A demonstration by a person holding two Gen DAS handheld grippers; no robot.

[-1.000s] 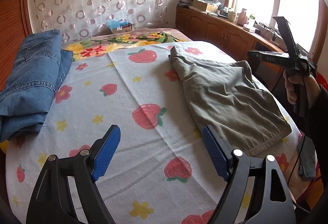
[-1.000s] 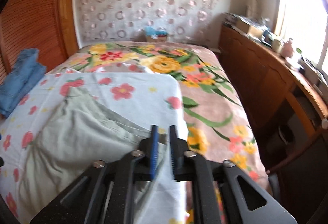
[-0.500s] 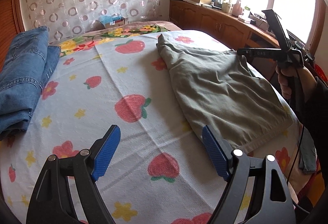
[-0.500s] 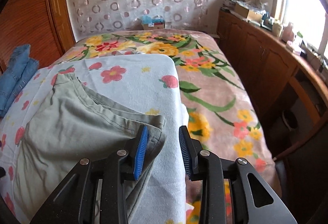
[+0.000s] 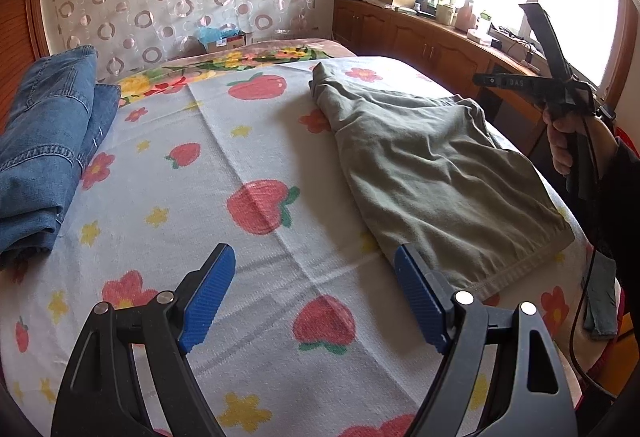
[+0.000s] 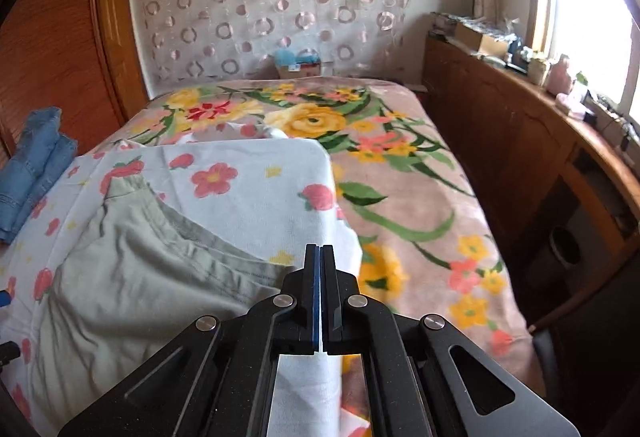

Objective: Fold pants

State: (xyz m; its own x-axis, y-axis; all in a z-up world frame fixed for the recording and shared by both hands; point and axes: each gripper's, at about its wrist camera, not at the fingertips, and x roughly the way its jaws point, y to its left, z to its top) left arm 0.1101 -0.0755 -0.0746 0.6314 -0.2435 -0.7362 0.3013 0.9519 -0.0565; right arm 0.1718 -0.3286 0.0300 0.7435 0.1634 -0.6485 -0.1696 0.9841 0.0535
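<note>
- Here, left gripper (image 5: 314,295) spread wide, blue pads (image 5: 208,293) holding nothing, hovering above the strawberry towel (image 5: 256,165)
- Folded olive pants (image 5: 436,173) flat on the towel, hem corner just beside the right-hand pad
- Right gripper (image 6: 320,291) pressed closed, empty, pants' edge just left of its tips
- Folded jeans (image 5: 44,141) far left of the pads

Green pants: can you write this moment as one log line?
green pants: folded, flat on strawberry sheet | left gripper: open, empty | right gripper: shut, empty

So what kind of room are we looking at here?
Most likely a home bedroom: a bed under a floral blanket, folded jeans and olive pants laid on it, wooden cabinets beneath a sunny window.
</note>
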